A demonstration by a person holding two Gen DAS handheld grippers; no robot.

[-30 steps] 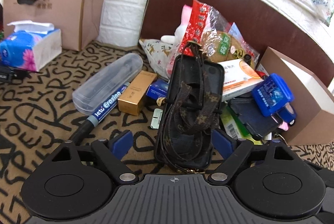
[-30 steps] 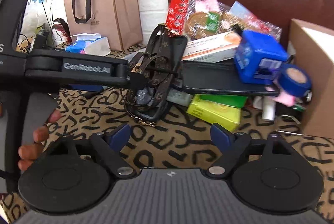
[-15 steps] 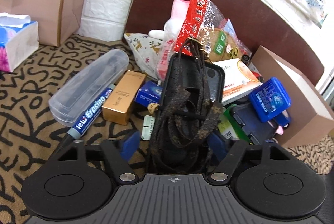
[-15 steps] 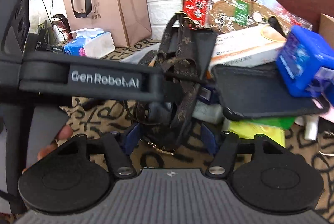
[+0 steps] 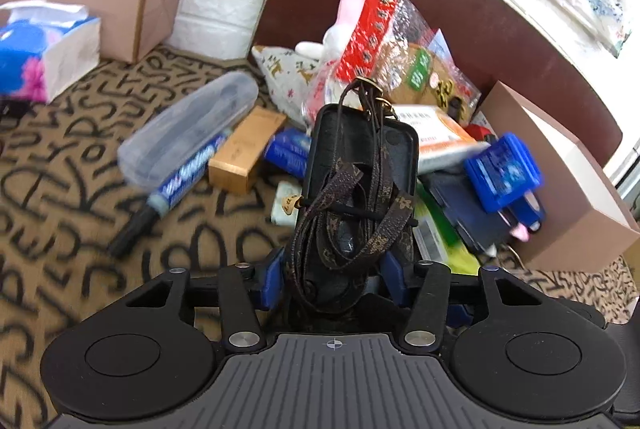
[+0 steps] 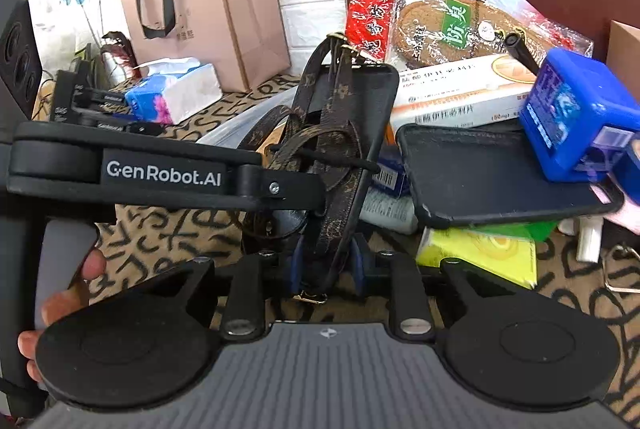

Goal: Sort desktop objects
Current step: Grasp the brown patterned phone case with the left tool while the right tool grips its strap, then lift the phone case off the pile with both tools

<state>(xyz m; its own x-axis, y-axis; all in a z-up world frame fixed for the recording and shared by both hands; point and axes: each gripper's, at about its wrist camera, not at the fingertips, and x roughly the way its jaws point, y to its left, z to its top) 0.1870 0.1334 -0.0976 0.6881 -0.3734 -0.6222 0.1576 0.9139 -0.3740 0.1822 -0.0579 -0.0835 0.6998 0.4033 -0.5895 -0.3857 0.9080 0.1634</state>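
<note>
Left wrist view: your left gripper (image 5: 334, 279) has the black phone case (image 5: 362, 165) between its blue pads, and the jaws are closing on its bottom end. The pads look like they touch its sides. The case stands up toward 12 o'clock in front of the pile. A brown patterned strap (image 5: 352, 217) is wound around it. The case looks light and a bit bendy, so take it by its two long edges, down low. The strap is soft and floppy and can slide or catch on things, so don't trust it alone. At 10 o'clock you see a clear plastic tube (image 5: 188, 131) with a blue marker (image 5: 178, 181) beside it, and a gold box (image 5: 246, 149). The right gripper does not show here.

Right wrist view: your right gripper (image 6: 326, 267) is closing narrow on the lower loop of the strap and the near edge of the case. I can't tell if it pinches the case or just the strap. This view shows the left gripper from the side at 9 o'clock, and your fingers (image 6: 66, 293) on its handle. It also shows a second dark phone case (image 6: 504, 177) lying flat at 3 o'clock, with a blue box (image 6: 576, 117) on it and a yellow-green box (image 6: 480, 255) under it.
</note>
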